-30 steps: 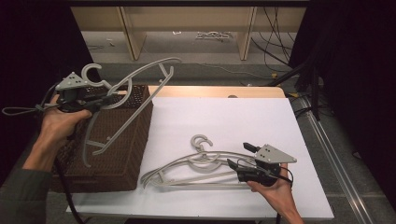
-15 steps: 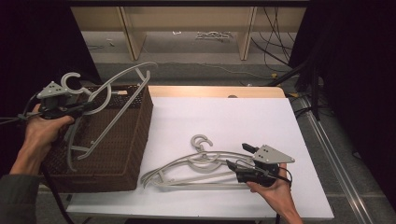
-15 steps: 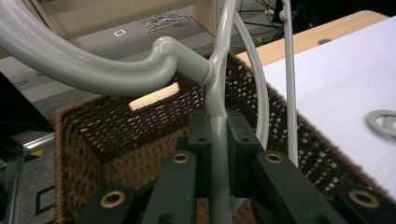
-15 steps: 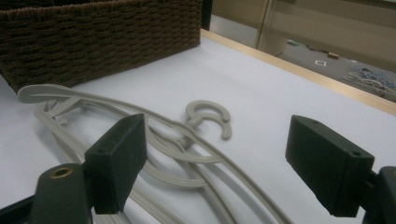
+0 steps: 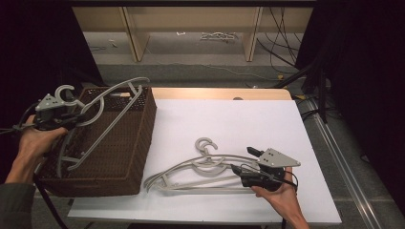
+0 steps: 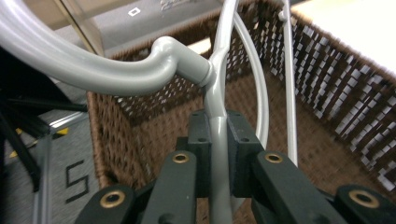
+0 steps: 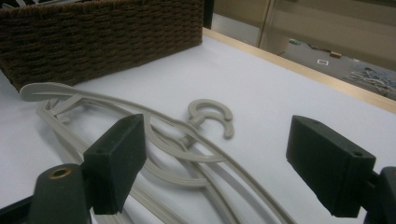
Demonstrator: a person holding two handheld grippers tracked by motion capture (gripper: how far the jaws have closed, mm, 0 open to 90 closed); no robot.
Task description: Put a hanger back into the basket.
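My left gripper (image 5: 75,114) is shut on a grey plastic hanger (image 5: 113,101), which leans tilted into the brown wicker basket (image 5: 149,125) at the table's left. In the left gripper view the pads (image 6: 201,140) pinch the hanger's neck (image 6: 218,98) just below its hook, above the basket's inside (image 6: 154,126). Two or more pale hangers (image 5: 200,168) lie stacked on the white table top (image 5: 239,119). My right gripper (image 5: 241,159) rests beside their right end, open. Its jaws (image 7: 222,155) stand wide apart over the hangers (image 7: 187,149), touching nothing.
The basket wall (image 7: 102,32) stands just left of the lying hangers. A wooden edge (image 5: 219,93) borders the table's far side, with shelving and cables on the floor beyond. Dark floor and a metal rail (image 5: 344,157) run along the right.
My left hand has moved left and down, carrying the hanger lower into the basket. The right hand and the hangers on the table have stayed where they were.
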